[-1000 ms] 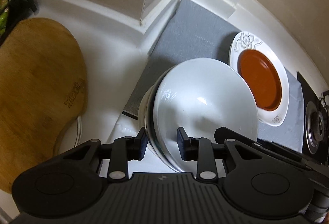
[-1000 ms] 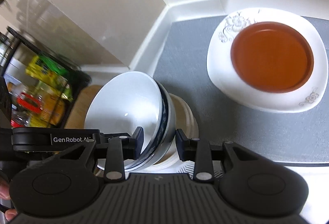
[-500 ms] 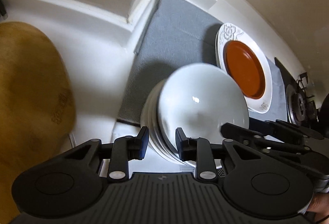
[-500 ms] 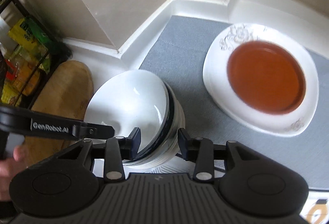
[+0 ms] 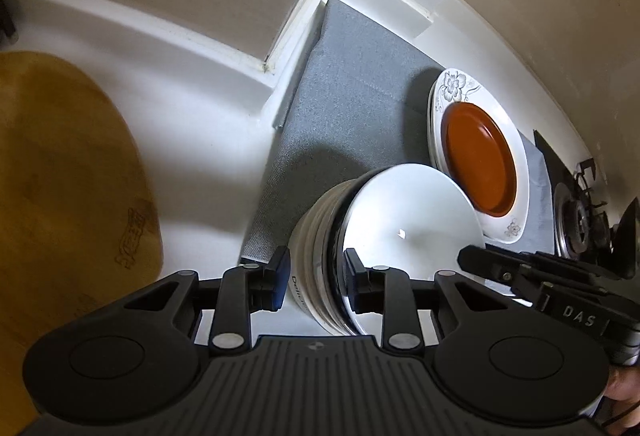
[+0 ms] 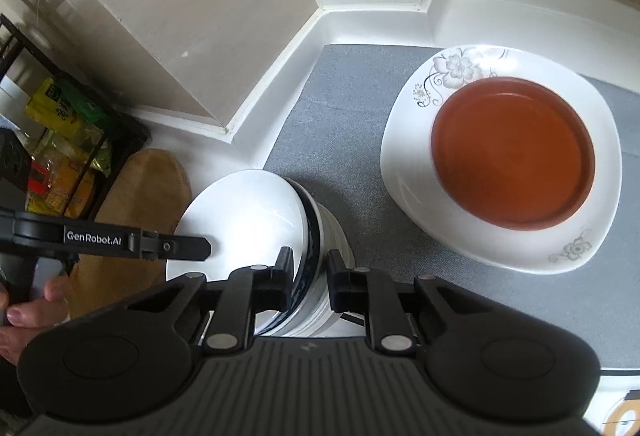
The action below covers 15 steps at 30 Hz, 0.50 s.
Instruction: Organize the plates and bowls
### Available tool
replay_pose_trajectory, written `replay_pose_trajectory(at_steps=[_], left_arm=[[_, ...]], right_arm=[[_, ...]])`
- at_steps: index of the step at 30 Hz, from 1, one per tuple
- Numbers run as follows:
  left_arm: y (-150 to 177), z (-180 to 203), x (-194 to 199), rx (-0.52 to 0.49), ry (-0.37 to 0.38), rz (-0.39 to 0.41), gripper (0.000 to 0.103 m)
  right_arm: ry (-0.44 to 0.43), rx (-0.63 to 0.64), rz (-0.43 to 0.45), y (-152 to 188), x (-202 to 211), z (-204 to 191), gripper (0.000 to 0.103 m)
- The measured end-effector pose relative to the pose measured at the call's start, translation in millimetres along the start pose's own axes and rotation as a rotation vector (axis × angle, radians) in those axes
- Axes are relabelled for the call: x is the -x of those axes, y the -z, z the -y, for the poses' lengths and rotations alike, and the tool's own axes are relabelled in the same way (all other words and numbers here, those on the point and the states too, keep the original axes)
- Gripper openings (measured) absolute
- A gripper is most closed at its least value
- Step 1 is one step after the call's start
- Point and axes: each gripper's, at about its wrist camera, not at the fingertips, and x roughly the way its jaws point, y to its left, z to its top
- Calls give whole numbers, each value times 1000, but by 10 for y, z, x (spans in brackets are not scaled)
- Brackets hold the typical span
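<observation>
the stack of bowls (image 5: 360, 244) has moved from the edge of the counter onto the grey mat (image 5: 352, 108), closer to the flowered plate (image 6: 500, 156). the left gripper (image 5: 316, 276) has its two fingers on either side of the stack's rim, one outside on the ribbed wall and one inside the top bowl (image 6: 244, 220), squeezing it. the right gripper (image 6: 308, 272) is on the other side of the stack, and its jaws have just been closing, with the rim between them, one finger inside and one outside, pressed on it. the stack is white, the top bowl is smooth and shiny inside, and a dark blue band (image 6: 314, 240) runs around its outside, with paler ribbed bowls under it. the stack sits near the front corner of the grey mat, just beside the white plate with grey flowers. a brown dish (image 6: 512, 152) lies on that plate. the mat lies on a white counter (image 5: 192, 108) in a corner with cream walls (image 6: 180, 36). a wooden board (image 5: 68, 196) lies to the left, and a black rack with bright packets (image 6: 64, 156) is past it. a stove burner (image 5: 580, 224) peeks in at the right edge.
</observation>
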Motion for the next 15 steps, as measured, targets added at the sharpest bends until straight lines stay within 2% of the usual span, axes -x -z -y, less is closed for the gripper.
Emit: replay_pose_trajectory(at_steps=[3, 5, 6, 8, 10, 12, 15], left_arm=[[-16, -28, -50, 16, -10, -18, 37], [-24, -39, -109, 19, -22, -39, 42], [-30, -52, -144, 25, -16, -51, 43], [-42, -80, -255, 31, 4, -89, 44], [-44, -130, -378, 58, 41, -122, 54], [-36, -181, -501, 91, 98, -151, 61], [-18, -247, -553, 150, 137, -170, 59]], right_arm=[[-14, -23, -11, -15, -30, 53, 22], [12, -52, -49, -10, -95, 116, 63], [10, -65, -51, 3, -116, 157, 68], [-35, -117, -35, 43, -141, 267, 68], [-103, -209, -33, 94, -225, 425, 68], [-172, -334, -51, 170, -359, 598, 70], [-287, -491, -83, 296, -547, 758, 71]])
